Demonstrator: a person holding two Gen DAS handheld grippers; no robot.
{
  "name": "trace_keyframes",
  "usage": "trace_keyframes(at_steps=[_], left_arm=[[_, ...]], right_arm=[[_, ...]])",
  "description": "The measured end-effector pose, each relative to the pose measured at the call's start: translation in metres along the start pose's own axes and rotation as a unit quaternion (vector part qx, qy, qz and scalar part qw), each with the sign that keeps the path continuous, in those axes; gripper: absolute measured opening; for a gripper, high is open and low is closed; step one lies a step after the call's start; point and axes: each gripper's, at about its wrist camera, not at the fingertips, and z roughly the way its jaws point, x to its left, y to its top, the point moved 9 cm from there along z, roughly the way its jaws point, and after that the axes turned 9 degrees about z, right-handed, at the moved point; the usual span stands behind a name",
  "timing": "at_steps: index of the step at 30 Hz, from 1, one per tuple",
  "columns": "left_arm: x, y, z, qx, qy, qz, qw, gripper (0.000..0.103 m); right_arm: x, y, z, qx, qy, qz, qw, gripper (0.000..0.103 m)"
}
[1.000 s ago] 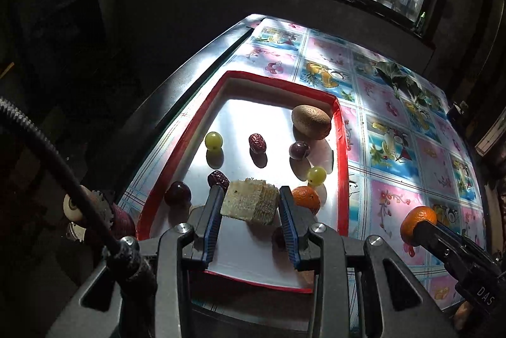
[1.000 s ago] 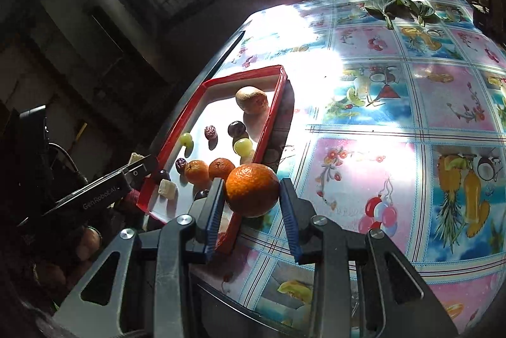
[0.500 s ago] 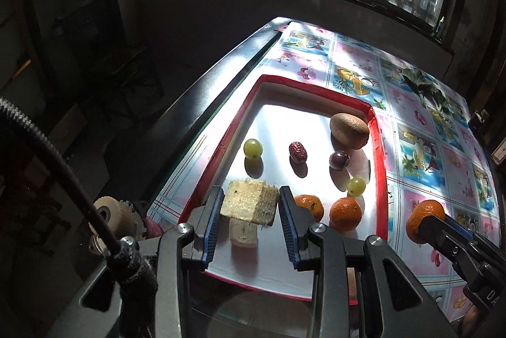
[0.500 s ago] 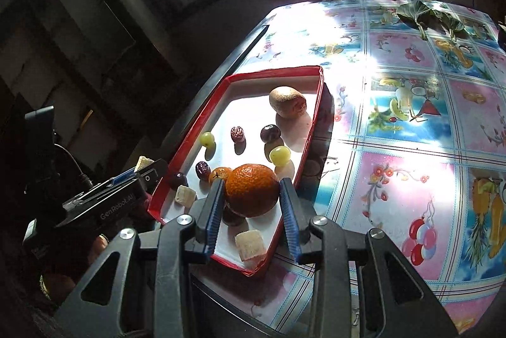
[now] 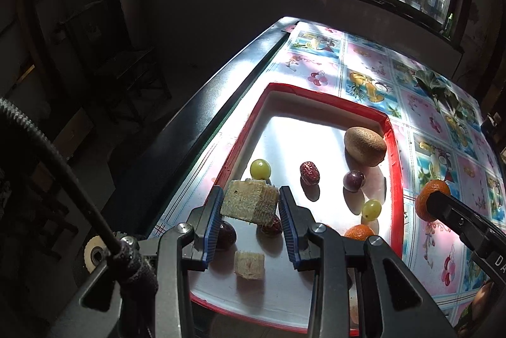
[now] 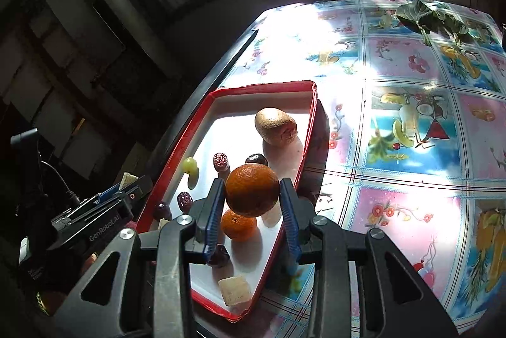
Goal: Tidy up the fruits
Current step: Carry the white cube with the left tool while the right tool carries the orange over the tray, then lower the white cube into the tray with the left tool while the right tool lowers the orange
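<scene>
A red-rimmed white tray (image 5: 397, 167) (image 6: 311, 119) lies on the patterned table. It holds a kiwi (image 5: 364, 145) (image 6: 275, 126), green grapes (image 5: 260, 169), dark grapes (image 5: 353, 180), red dates (image 5: 309, 172), a small orange (image 6: 237, 224) and pale fruit cubes (image 5: 249, 265) (image 6: 234, 289). My left gripper (image 5: 249, 206) is shut on a pale tan fruit block (image 5: 249, 202), above the tray's near left part. My right gripper (image 6: 252, 195) is shut on an orange (image 6: 252, 190), above the tray's near right part; it also shows in the left wrist view (image 5: 427, 202).
The table's dark left edge (image 5: 221, 91) runs beside the tray, with a dark floor and chair (image 5: 132, 75) beyond. Green leaves (image 6: 427, 18) lie at the far right of the tablecloth. Barred windows stand behind.
Both grippers have risen and drawn back, each with its load. The right gripper with the orange has moved left from over the tablecloth to over the tray.
</scene>
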Motion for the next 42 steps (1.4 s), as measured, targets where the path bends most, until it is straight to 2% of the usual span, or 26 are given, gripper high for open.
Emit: trace_keyframes(at_steps=[15,24,31,35,42], left_arm=[[-0.008,0.018,0.015,0.006,0.007,0.012,0.9999,0.035],[-0.008,0.030,0.031,0.019,-0.015,0.000,0.9997,0.035],[-0.003,0.059,0.044,0.015,-0.030,-0.029,0.9990,0.035],[0.000,0.070,0.072,0.042,-0.026,-0.051,0.9974,0.035],[-0.005,0.057,0.107,0.089,-0.020,-0.055,0.9943,0.035]], right_arm=[[-0.014,0.040,0.020,-0.009,-0.002,0.013,1.000,0.037],[-0.019,0.062,0.030,-0.014,-0.006,0.016,1.000,0.037],[-0.010,0.088,0.048,-0.012,-0.002,0.018,1.000,0.037],[0.005,0.097,0.065,-0.005,0.005,0.004,1.000,0.037],[0.008,0.089,0.103,0.032,-0.014,-0.019,0.999,0.037]])
